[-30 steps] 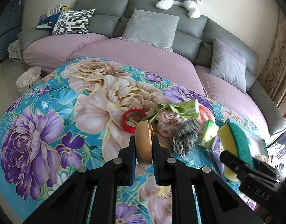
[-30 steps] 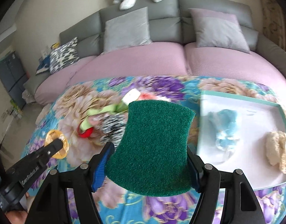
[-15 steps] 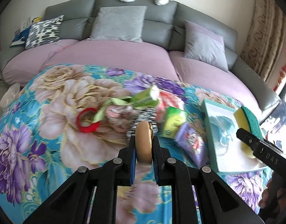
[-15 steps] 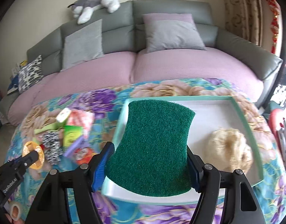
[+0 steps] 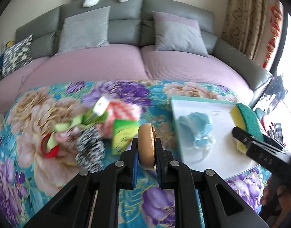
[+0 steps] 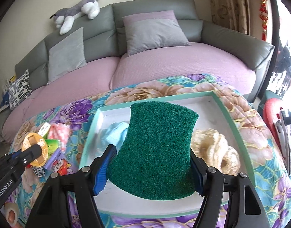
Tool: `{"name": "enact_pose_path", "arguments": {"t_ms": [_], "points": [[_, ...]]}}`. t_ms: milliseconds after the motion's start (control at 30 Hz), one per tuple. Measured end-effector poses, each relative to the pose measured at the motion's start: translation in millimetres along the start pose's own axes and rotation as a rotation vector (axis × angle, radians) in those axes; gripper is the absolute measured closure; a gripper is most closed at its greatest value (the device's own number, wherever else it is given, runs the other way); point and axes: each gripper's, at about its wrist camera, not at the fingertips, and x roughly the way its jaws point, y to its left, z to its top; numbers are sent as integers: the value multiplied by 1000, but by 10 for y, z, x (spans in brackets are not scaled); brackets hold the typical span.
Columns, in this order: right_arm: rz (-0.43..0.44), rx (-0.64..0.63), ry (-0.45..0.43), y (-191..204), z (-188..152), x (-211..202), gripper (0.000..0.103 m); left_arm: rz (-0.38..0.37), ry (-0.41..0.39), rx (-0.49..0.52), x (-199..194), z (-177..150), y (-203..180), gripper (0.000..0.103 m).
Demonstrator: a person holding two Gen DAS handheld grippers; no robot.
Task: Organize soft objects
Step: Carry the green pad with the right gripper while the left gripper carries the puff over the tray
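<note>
The right hand-held gripper (image 6: pixel 151 169) is clamped on a sponge (image 6: pixel 156 148), its blue-padded fingers (image 6: pixel 103 167) pressing the two short sides, with the green scouring face turned up toward the camera. The left wrist view shows the sponge's yellow body under the green layer. The sponge hangs over the tray (image 6: pixel 232 125), a shallow white tray with a teal rim that lies on the flowered cloth (image 6: pixel 263 144) covering the worktop. Inside the tray, a light blue cloth (image 6: pixel 115 133) lies at the left of the sponge and a cream woolly bundle (image 6: pixel 215 152) lies at its right, near the tray's right wall.

The left hand-held gripper (image 5: pixel 146 152) is closed on a small tan burger-shaped toy (image 5: pixel 145 148), held on edge between the two fingers, above the cloth just left of the tray. Left of the tray, loose things lie in a heap on the cloth: a green packet (image 5: pixel 122 134), a pink and white striped piece (image 5: pixel 122 112), a black and white patterned scrunchie (image 5: pixel 90 150), a red ring (image 5: pixel 49 148) and a light green strap (image 5: pixel 77 122). The left wrist view is blurred, so finer detail in the heap cannot be told.

Beyond the tray stands a grey sofa (image 6: pixel 151 9) with a pink seat cover, grey cushions (image 6: pixel 151 31) and a plush dog (image 6: pixel 77 12) lying along its back.
</note>
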Motion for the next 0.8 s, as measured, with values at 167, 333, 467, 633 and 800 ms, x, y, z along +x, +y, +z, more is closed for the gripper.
{"name": "enact_pose_path", "arguments": {"t_ms": [167,333,467,633,800], "points": [[-18,37,-5,-177,18,16,30,-56,-3,67,95,129,-339,87],[-30,72,-8,-327,13,23,30,-109,31,135,315,126,-685,87],[-40,91,-2,-396,2,29,30,-126,62,165,486,89,-869,87],[-40,83,7,-393,-5,63,30,-123,102,185,691,-1,-984,87],[-35,63,22,-334,-28,112,30,-119,138,181,856,-100,-997,87]]}}
